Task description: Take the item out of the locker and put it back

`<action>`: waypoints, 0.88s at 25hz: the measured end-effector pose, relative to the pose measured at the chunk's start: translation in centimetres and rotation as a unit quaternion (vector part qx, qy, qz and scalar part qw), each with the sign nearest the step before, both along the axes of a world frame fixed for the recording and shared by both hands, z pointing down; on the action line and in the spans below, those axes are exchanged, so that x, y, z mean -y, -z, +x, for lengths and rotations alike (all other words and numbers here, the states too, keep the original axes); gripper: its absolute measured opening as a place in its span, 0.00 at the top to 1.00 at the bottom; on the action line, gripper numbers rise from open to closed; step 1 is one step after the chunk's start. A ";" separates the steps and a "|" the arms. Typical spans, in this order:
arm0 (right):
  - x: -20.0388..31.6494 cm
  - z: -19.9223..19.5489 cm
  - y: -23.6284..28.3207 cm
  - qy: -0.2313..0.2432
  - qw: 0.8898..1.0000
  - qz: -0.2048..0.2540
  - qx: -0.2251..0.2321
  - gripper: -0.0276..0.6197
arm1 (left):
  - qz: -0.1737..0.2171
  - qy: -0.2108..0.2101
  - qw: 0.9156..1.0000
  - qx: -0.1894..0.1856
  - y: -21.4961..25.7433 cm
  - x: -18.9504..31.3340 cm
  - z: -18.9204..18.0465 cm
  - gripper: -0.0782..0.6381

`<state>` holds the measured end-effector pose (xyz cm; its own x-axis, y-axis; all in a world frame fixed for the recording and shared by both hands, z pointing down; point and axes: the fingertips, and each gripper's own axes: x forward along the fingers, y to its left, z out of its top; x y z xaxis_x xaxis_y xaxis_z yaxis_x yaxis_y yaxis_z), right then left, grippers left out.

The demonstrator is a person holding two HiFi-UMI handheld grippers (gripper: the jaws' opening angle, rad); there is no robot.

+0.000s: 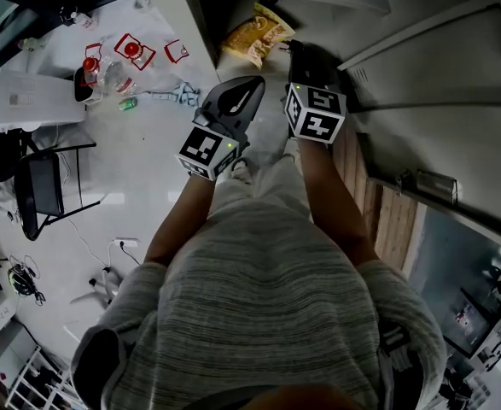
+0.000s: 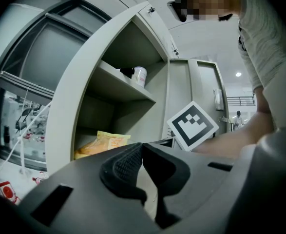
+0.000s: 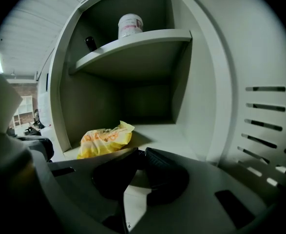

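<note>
The yellow crinkled plastic snack bag (image 3: pixel 106 139) lies on the lower shelf of the open grey metal locker (image 3: pixel 201 106), near its front left corner. The right gripper (image 3: pixel 142 152) sits just short of the bag, jaws together and empty. The left gripper (image 2: pixel 142 145), also closed on nothing, hangs outside the locker to the left. A white jar (image 3: pixel 130 26) stands on the upper shelf

You have the yellow snack bag (image 3: pixel 104 139) lying crumpled on its side on the floor of the lower compartment, close to the front edge and the left wall. The grey locker (image 3: pixel 208 72) stands open, its vented door (image 3: pixel 267 147) swung wide.
</note>
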<state>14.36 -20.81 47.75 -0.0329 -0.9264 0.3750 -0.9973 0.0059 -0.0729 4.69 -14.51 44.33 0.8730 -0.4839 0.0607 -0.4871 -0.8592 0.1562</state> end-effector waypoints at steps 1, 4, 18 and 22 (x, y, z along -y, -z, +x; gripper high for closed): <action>0.0 0.1 0.0 -0.001 1.000 0.001 0.000 0.87 | 0.000 -0.001 1.000 0.000 0.0 0.0 0.0 0.88; -0.1 0.2 0.1 -0.002 1.000 0.001 -0.001 0.90 | 0.001 -0.001 1.000 -0.002 0.1 -0.1 -0.1 0.88; -0.5 0.0 4.4 0.014 0.996 0.075 -0.039 0.91 | 0.004 0.003 1.000 -0.008 0.8 -0.7 -0.2 0.88; -1.0 0.1 7.1 0.013 0.994 0.106 -0.033 0.91 | 0.009 0.006 1.000 -0.016 1.4 -0.7 -0.1 0.88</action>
